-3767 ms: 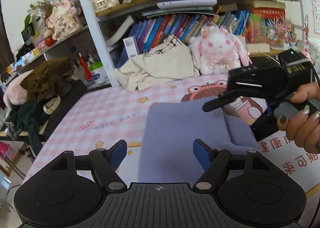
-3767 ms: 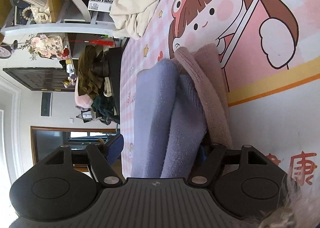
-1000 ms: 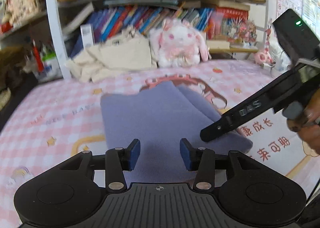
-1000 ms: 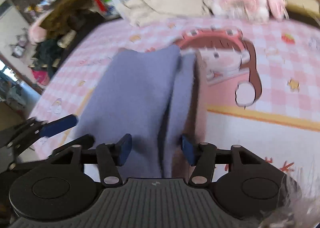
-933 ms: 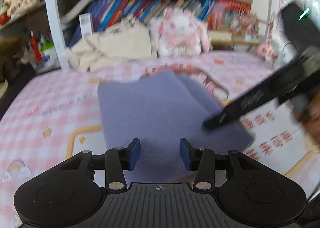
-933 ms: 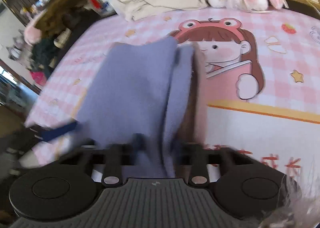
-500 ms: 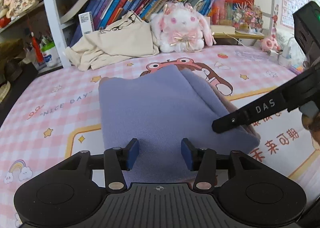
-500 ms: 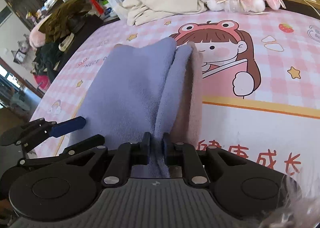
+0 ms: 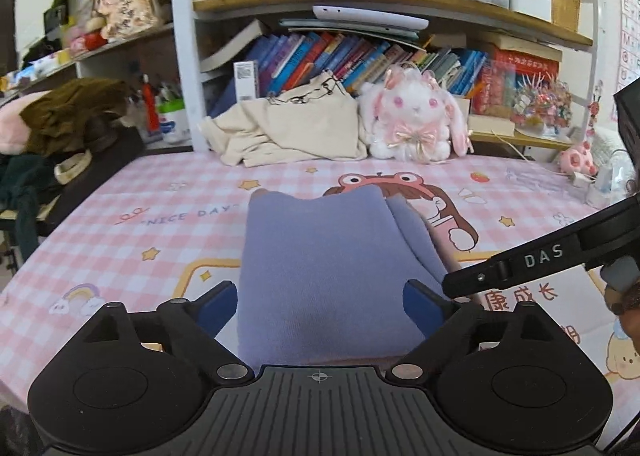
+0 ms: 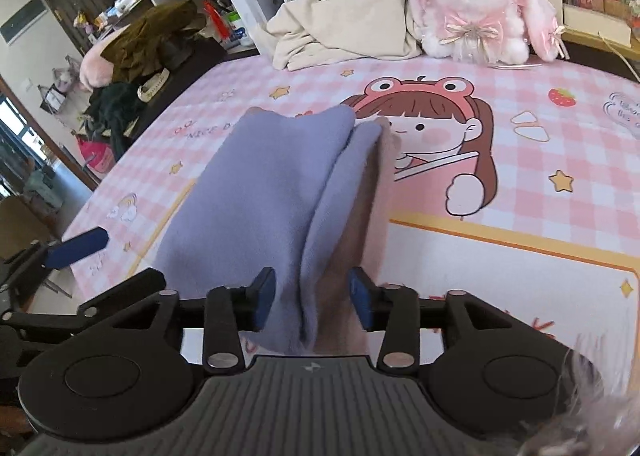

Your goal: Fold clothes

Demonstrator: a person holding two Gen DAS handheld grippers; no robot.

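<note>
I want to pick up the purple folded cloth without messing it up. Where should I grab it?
Probably the near edge of the purple folded cloth, coming in low from the front. Its layers end together there, so one pinch catches them all. The far corners stick up unevenly.

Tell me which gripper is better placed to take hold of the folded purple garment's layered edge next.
Right, probably. The right gripper already straddles the stacked edge of the purple garment, its jaws opening around it without pressing. The left gripper sits over the flat middle, its jaws opening wide with no edge between them.
</note>
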